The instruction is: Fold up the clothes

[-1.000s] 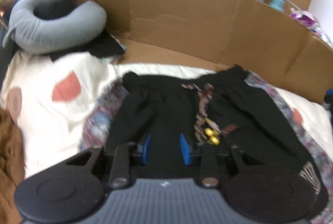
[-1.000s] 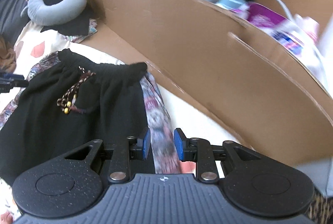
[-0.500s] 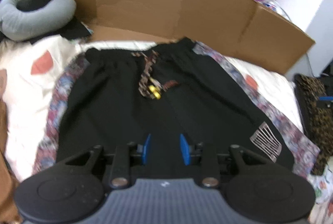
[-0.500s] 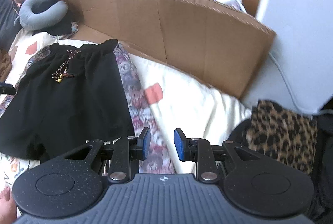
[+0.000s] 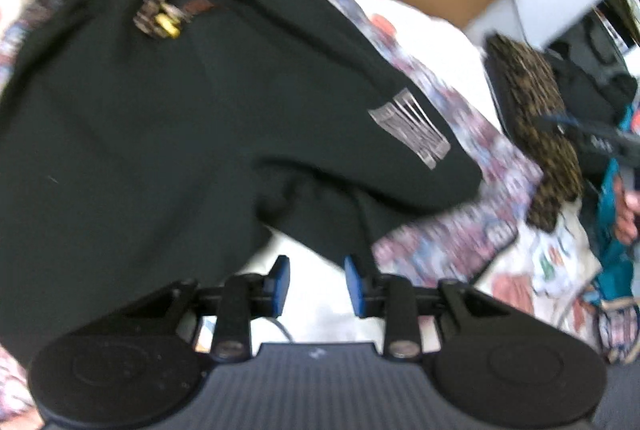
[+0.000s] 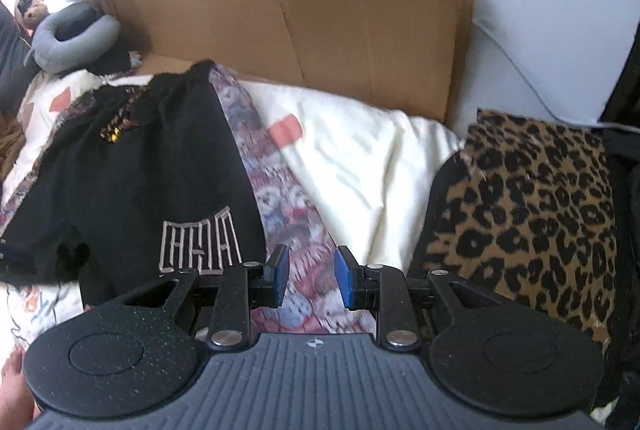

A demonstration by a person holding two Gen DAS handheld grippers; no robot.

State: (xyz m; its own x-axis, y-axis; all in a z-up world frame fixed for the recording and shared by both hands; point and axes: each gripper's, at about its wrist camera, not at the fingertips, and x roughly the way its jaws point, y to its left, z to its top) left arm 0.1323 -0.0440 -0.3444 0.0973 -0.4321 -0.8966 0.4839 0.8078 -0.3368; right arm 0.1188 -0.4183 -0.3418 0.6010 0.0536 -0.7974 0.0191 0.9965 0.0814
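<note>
Left wrist view: black shorts [image 5: 168, 102] lie flat on the bed [image 5: 420, 26], waistband far, leg hems near. The left gripper [image 5: 316, 280], fingers parted and empty, hangs just short of the crotch notch. In the right wrist view the right gripper [image 6: 308, 276], also parted and empty, sits beside the printed leg's outer hem corner, over the patterned blanket [image 6: 280, 198].

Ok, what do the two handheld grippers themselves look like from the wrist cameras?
Both look alike: the left gripper and right gripper have blue pads on black linkage arms with silver pivot screws, two round black discs either side, and a ribbed dark-grey body with a small white mark.
</note>
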